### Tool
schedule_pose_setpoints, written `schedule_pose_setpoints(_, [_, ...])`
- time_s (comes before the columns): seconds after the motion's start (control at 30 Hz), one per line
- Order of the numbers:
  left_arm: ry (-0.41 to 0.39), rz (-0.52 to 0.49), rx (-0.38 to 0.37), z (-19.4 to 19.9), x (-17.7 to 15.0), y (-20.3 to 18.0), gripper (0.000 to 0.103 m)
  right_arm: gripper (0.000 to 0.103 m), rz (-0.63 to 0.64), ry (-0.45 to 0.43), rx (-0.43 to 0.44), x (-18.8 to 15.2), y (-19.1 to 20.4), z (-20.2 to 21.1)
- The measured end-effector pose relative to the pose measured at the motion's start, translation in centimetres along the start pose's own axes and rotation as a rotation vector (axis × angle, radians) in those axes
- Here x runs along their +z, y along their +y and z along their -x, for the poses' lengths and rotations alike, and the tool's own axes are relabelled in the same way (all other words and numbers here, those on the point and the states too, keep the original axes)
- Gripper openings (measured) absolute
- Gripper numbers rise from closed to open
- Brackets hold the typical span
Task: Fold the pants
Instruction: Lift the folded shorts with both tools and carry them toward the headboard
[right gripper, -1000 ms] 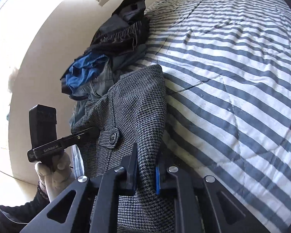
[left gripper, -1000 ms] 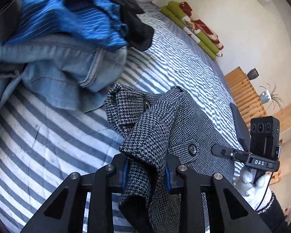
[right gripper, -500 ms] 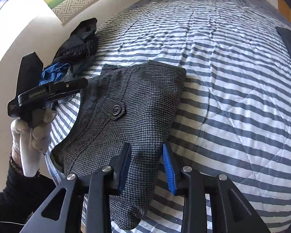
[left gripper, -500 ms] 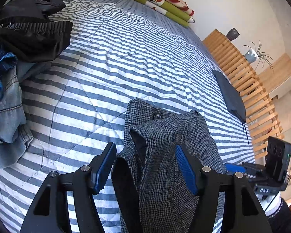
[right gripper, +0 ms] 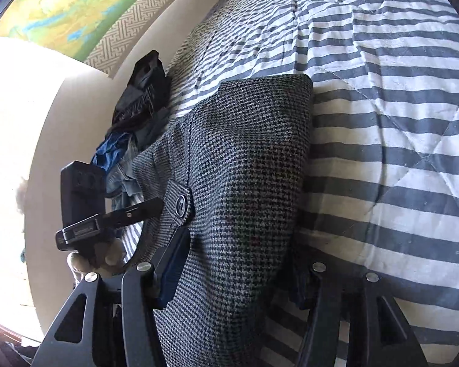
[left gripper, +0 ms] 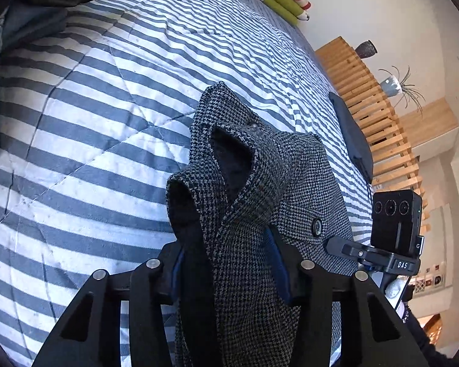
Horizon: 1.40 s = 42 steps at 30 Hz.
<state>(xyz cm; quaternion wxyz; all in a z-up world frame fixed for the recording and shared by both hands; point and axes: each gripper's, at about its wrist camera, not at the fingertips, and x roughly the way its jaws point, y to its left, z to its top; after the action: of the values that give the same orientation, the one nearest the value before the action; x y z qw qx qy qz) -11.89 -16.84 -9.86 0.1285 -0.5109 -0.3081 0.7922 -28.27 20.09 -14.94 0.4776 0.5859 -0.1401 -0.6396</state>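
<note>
Since half a second ago the pants lie lower on the bed, and both claws sit closer over them.

These are grey houndstooth pants, folded into a thick bundle near the bed's near edge; a buttoned pocket flap faces up on their left part. In the left wrist view the waistband end stands up in two open folds.

Between the blue pads of the left claw runs a ridge of that cloth; its jaws have just been closing and stand about half apart, the pads against the fabric on both sides. On the right claw the jaws have just been opening; they straddle the bundle's near end, the left pad just beside the cloth, the right pad largely hidden, so a grip cannot be told.

A white-gloved hand holds the left claw's handle beside the pants.

Farther out, a heap of clothes sits at the bed's left edge by the wall, and a dark flat item lies at the right edge beside a wooden slatted frame.
</note>
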Motion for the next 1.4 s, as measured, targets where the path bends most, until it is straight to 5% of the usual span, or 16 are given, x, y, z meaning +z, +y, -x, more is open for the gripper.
schedule_pose_setpoints(0.07, [-0.008,-0.014,0.007,0.0,0.0,-0.4,0.036,0.042,-0.018,-0.002,0.028,-0.2,-0.1,-0.5])
schedule_pose_setpoints(0.1, [-0.020,-0.029,0.015,0.3,-0.2,-0.7,0.033,0.025,-0.016,0.002,0.028,-0.3,0.0,-0.9])
schedule_pose_setpoints(0.13, [-0.030,-0.042,0.022,0.6,-0.4,-1.1,0.032,0.020,-0.017,0.002,0.036,-0.4,0.0,-1.1])
schedule_pose_setpoints(0.37, [-0.104,-0.130,0.026,3.8,-2.0,-5.6,0.026,0.011,0.063,-0.069,-0.027,-1.5,3.2,1.6])
schedule_pose_setpoints(0.57, [-0.126,-0.186,-0.069,3.6,-2.0,-13.1,0.026,0.010,0.187,-0.158,-0.145,-2.8,6.8,9.0])
schedule_pose_setpoints(1.0, [-0.109,-0.450,-0.161,-8.2,7.3,-40.1,0.026,0.010,0.290,-0.409,-0.456,1.5,4.8,29.9])
schedule_pose_setpoints(1.4, [-0.109,-0.494,-0.113,-25.4,18.5,-51.7,0.026,0.010,0.285,-0.487,-0.641,12.5,-6.8,39.0])
